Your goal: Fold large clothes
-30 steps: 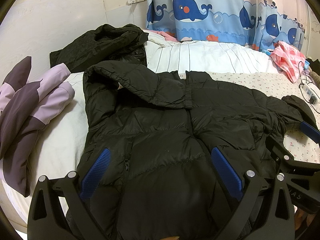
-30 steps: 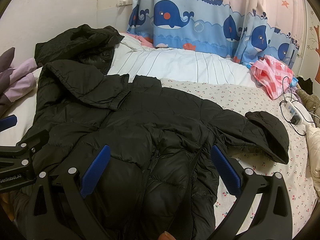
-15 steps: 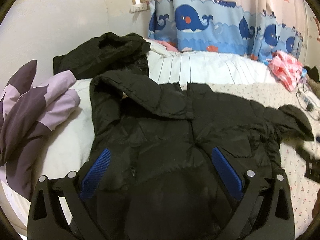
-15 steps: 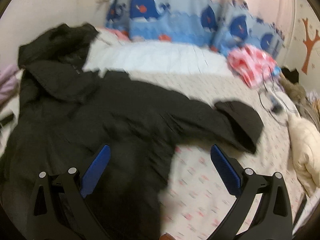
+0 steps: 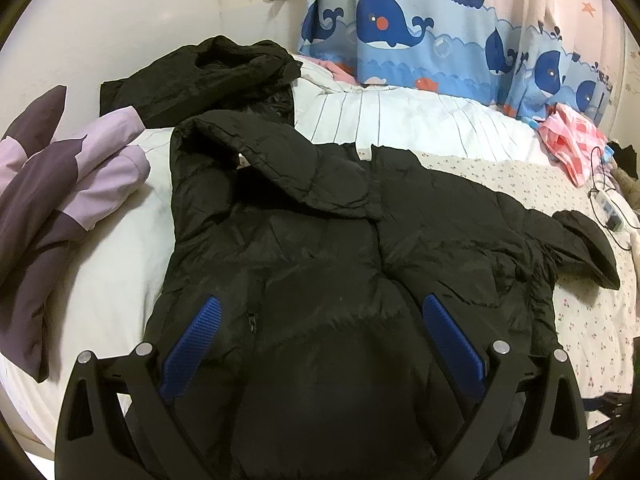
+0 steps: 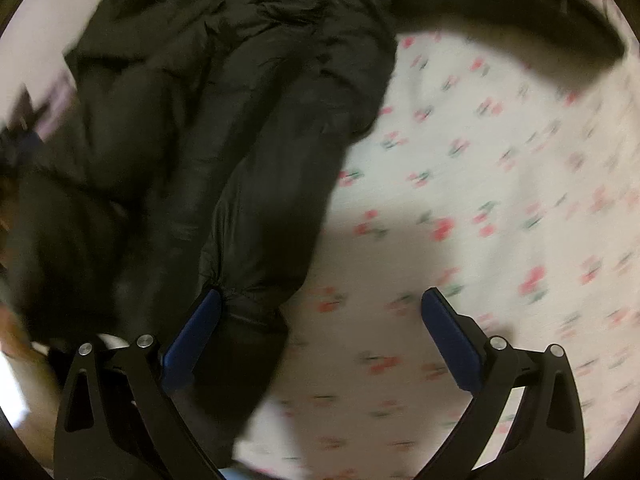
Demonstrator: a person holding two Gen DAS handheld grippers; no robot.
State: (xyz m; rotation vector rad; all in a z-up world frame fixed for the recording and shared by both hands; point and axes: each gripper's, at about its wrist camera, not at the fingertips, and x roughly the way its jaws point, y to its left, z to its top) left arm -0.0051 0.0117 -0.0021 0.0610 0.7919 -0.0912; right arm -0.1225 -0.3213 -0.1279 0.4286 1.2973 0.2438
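Observation:
A black puffer jacket (image 5: 320, 248) lies spread front-up on the bed, its hood at the far left and one sleeve (image 5: 584, 240) stretched to the right. My left gripper (image 5: 320, 332) is open and empty, hovering over the jacket's lower body. My right gripper (image 6: 320, 320) is open and empty, low over the jacket's right lower edge (image 6: 256, 264); its left finger is over the hem and its right finger over the flowered sheet (image 6: 480, 184). The right wrist view is blurred.
A purple and lilac garment (image 5: 60, 200) lies at the left. A second black garment (image 5: 208, 72) lies at the back by the wall. A pink cloth (image 5: 572, 144) and a power strip with cable (image 5: 608, 208) lie at the right. A whale curtain (image 5: 440, 40) hangs behind.
My right gripper has swung right and dropped down toward the jacket's right lower edge, now looking down at the sheet. My left gripper has drawn back slightly and stays open.

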